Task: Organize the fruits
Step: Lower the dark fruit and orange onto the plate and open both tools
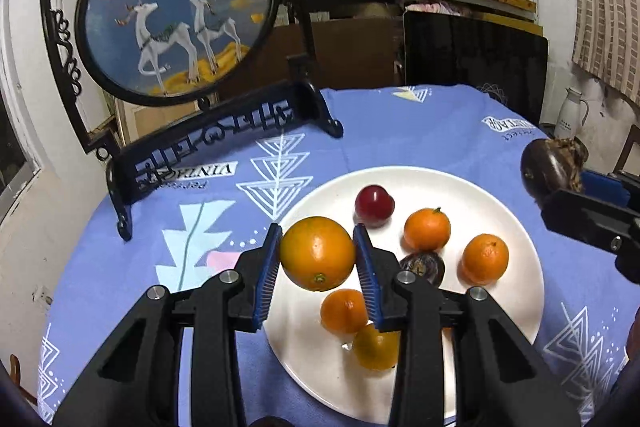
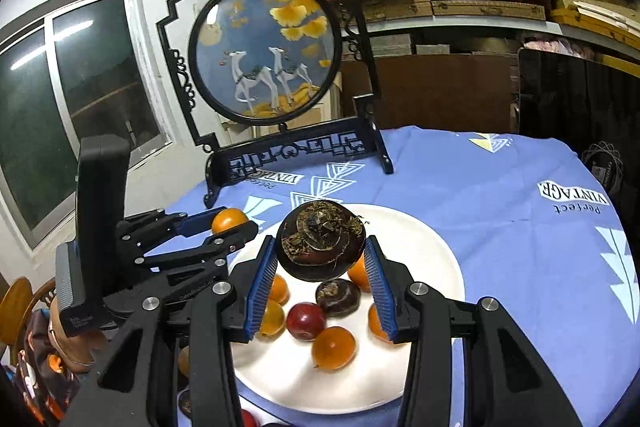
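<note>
Seemingly orange (image 1: 317, 253) between left gripper (image 1: 317, 259) fingers.

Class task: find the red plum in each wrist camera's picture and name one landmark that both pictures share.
Left wrist: the red plum lies at the far side of the white plate, just above centre.
Right wrist: the red plum lies low centre, between the gripper's fingers.
Shared landmark: the round deer screen.

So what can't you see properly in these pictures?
- Plate near rim: left wrist view, hidden by the left gripper holding the orange.
- Fruits behind the right gripper fingers: right wrist view, partly hidden.
- Dark fruit: both views, kind unclear.
- Objects at bottom left: right wrist view, cut off, dim.
</note>
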A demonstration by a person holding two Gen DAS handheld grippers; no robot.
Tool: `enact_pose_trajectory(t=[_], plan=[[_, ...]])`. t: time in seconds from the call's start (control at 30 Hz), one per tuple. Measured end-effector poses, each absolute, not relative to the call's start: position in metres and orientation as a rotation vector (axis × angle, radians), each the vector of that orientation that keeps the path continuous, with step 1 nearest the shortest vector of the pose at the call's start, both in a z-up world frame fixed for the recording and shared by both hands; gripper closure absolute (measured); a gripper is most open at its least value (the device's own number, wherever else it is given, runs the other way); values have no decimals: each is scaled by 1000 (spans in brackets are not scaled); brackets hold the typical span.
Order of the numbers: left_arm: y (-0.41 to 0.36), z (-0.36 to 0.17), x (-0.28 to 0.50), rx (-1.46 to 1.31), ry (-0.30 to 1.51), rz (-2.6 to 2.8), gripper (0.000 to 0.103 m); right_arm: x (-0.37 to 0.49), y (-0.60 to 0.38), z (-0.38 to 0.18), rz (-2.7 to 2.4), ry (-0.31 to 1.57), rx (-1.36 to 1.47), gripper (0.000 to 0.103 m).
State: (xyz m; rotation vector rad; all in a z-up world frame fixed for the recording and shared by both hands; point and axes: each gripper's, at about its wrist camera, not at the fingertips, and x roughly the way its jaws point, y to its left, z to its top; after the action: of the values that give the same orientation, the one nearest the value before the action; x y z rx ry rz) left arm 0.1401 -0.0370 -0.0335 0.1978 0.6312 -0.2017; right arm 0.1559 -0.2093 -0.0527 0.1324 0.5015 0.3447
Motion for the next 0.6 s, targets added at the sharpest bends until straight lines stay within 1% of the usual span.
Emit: enact_pose_trajectory(t=[0.6], plan=[[-39,-37,138,217,629,-205,67,161,-199,-64,328,540,109,58]])
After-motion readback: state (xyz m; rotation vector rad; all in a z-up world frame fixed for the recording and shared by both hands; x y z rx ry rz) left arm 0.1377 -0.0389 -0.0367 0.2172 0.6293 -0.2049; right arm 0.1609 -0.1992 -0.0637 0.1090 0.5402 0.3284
